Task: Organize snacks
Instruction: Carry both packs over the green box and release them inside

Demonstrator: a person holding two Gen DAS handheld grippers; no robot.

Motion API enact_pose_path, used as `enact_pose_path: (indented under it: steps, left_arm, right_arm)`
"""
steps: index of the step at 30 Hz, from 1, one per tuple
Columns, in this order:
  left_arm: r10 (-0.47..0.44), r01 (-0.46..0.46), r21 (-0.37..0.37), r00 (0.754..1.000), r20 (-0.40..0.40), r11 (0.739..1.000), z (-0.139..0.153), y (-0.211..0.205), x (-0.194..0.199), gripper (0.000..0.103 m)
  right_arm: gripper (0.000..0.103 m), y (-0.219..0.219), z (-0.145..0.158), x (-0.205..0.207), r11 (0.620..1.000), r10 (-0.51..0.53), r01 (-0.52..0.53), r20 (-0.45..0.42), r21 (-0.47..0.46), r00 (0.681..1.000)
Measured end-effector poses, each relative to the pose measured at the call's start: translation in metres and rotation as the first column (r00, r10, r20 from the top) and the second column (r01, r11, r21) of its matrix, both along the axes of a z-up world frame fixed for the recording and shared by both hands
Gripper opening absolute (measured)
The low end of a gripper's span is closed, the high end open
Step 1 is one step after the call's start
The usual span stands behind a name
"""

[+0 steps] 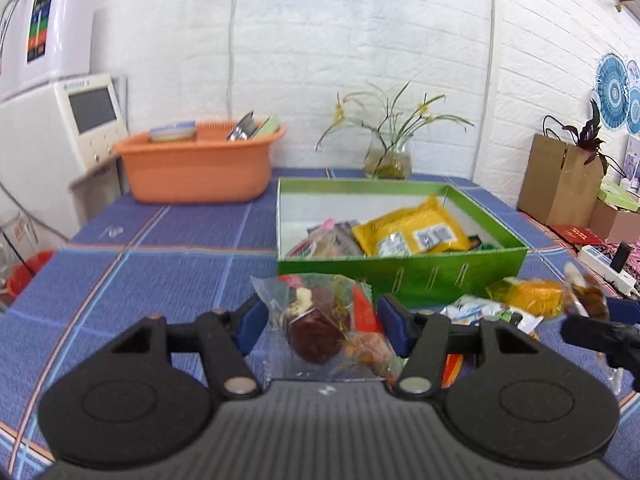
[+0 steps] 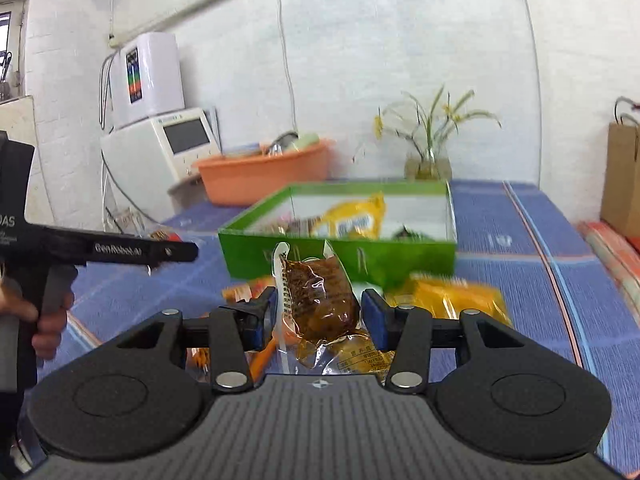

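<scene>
Through my left wrist view, the left gripper (image 1: 322, 322) was clamped on a clear packet of dark red snacks (image 1: 318, 330) at centre frame, below the green box (image 1: 400, 276). Only the right wrist view showed the hand (image 2: 44, 320) gripping that tool's handle at the left edge — and the right gripper (image 2: 320, 314), closed on a brown vacuum-packed snack (image 2: 320, 296), pointed toward the box.

orange basin (image 1: 196, 168), vased plant (image 1: 387, 158), paper bag (image 1: 560, 178)
</scene>
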State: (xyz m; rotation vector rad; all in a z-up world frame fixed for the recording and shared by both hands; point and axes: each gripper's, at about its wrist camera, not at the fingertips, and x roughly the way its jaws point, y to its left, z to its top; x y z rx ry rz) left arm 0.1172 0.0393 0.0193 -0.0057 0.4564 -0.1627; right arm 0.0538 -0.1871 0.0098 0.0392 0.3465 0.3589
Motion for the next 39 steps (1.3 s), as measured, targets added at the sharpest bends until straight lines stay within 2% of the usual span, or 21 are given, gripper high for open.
enact_pose_path:
  steps: [4, 9, 13, 19, 24, 28, 31, 34, 37, 39]
  left_arm:
    - [0.000, 0.000, 0.007, 0.999, 0.036, 1.000, 0.010, -0.011, 0.009, 0.060]
    - [0.009, -0.011, 0.030, 0.998, 0.065, 0.999, 0.020, -0.016, 0.025, 0.060]
    - [0.009, -0.014, 0.051, 0.995, 0.095, 0.999, 0.031, -0.019, 0.033, 0.060]
    - [-0.002, -0.004, 0.056, 0.995, 0.096, 0.998, 0.038, -0.023, 0.051, 0.060]
    - [0.032, -0.037, 0.051, 0.995, 0.095, 0.998, 0.042, -0.027, 0.077, 0.060]
    - [0.056, -0.059, 0.027, 0.994, 0.099, 0.998, 0.042, -0.030, 0.096, 0.060]
    - [0.057, -0.057, -0.007, 0.993, 0.101, 0.998, 0.040, -0.029, 0.103, 0.059]
    - [0.071, -0.069, -0.025, 0.991, 0.110, 0.997, 0.036, -0.027, 0.111, 0.059]
    - [0.059, -0.056, -0.048, 0.995, 0.075, 0.997, 0.027, -0.027, 0.124, 0.059]
    - [0.051, -0.049, -0.018, 0.996, 0.075, 0.999, 0.019, -0.032, 0.130, 0.060]
  right_arm:
    - [0.079, 0.019, 0.005, 0.021, 0.999, -0.028, 0.029, 0.030, -0.034, 0.999]
    - [0.079, 0.025, 0.011, 0.050, 0.998, -0.059, 0.059, -0.003, -0.022, 0.998]
    - [0.079, 0.024, 0.014, 0.054, 0.996, -0.088, 0.088, 0.007, -0.013, 0.996]
    - [0.079, 0.026, 0.015, 0.060, 0.994, -0.105, 0.105, 0.014, -0.014, 0.994]
    - [0.079, 0.021, 0.022, 0.073, 0.989, -0.146, 0.145, 0.024, 0.032, 0.989]
    - [0.079, 0.000, 0.030, 0.083, 0.970, -0.201, 0.192, 0.053, 0.148, 0.978]
    - [0.079, -0.022, 0.032, 0.081, 0.946, -0.280, 0.256, 0.104, 0.200, 0.954]
    - [0.079, -0.030, 0.034, 0.086, 0.942, -0.317, 0.296, 0.127, 0.157, 0.940]
    - [0.079, -0.021, 0.032, 0.100, 0.953, -0.299, 0.291, 0.115, 0.082, 0.947]
    - [0.079, -0.012, 0.025, 0.114, 0.958, -0.286, 0.282, 0.085, 0.057, 0.954]
